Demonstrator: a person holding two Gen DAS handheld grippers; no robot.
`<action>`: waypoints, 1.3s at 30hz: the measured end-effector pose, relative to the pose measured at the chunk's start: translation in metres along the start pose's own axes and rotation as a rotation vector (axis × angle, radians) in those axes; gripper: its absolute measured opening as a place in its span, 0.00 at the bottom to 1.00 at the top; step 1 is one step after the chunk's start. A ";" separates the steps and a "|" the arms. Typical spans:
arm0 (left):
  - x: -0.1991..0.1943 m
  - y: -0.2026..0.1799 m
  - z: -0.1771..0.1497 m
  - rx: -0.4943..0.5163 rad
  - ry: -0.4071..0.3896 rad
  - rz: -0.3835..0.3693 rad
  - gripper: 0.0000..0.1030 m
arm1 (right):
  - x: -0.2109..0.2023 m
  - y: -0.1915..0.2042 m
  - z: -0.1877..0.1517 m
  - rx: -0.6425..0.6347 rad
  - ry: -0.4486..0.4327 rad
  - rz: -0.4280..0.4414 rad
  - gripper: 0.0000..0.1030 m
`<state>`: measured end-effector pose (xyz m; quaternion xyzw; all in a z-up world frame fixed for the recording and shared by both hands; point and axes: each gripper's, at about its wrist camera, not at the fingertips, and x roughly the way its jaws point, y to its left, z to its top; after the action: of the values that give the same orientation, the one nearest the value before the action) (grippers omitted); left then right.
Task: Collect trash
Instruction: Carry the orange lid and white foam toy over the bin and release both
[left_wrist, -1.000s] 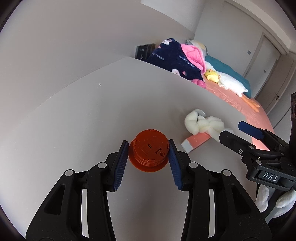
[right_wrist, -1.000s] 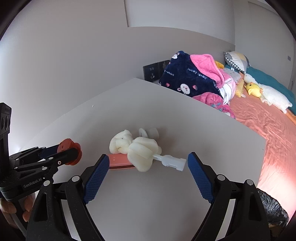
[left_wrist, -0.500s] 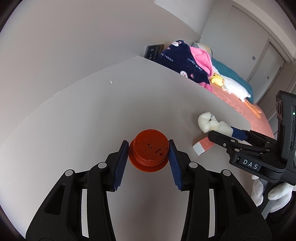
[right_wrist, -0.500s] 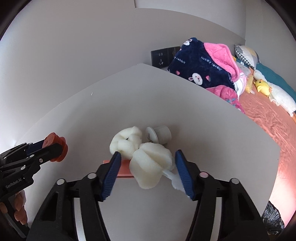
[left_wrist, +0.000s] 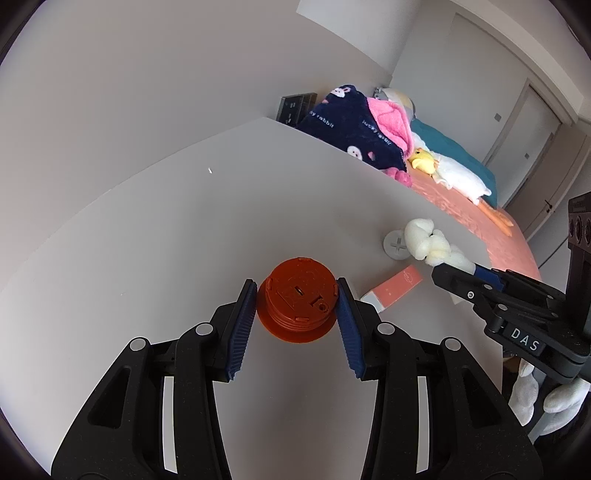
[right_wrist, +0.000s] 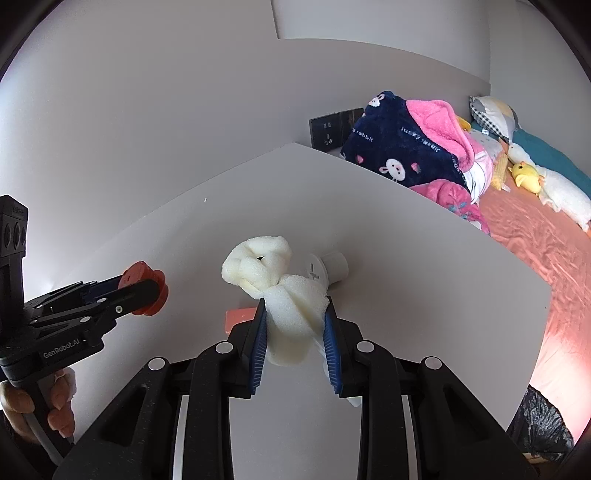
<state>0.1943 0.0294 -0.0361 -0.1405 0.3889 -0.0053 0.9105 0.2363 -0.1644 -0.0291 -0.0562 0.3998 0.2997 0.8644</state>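
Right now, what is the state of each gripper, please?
Left gripper: shut on the red cap.
Right gripper: jaws just closed, now shut on the white foam piece.

L wrist cam close over left gripper, angled down at table, R wrist cam likewise over right gripper, both share foam wad, bed beyond.

On the right gripper, at your four o'clock in the left wrist view, you can read "DAS" in white. On the left gripper, at your eight o'clock in the right wrist view, white letters say "GenRobot.AI". The dark blue blanket, at your one o'clock, carries "lucky rabbit" printed in white, in more than one spot.
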 end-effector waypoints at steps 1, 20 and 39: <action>-0.001 -0.001 0.001 0.002 -0.001 -0.007 0.41 | -0.003 -0.001 -0.001 0.005 -0.002 0.004 0.28; -0.014 -0.072 -0.009 0.107 0.004 -0.137 0.41 | -0.085 -0.032 -0.031 0.076 -0.089 -0.009 0.30; -0.037 -0.142 -0.036 0.206 0.023 -0.232 0.41 | -0.153 -0.057 -0.080 0.161 -0.159 -0.041 0.31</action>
<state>0.1576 -0.1118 0.0033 -0.0900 0.3779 -0.1519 0.9088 0.1392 -0.3105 0.0197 0.0294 0.3515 0.2525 0.9010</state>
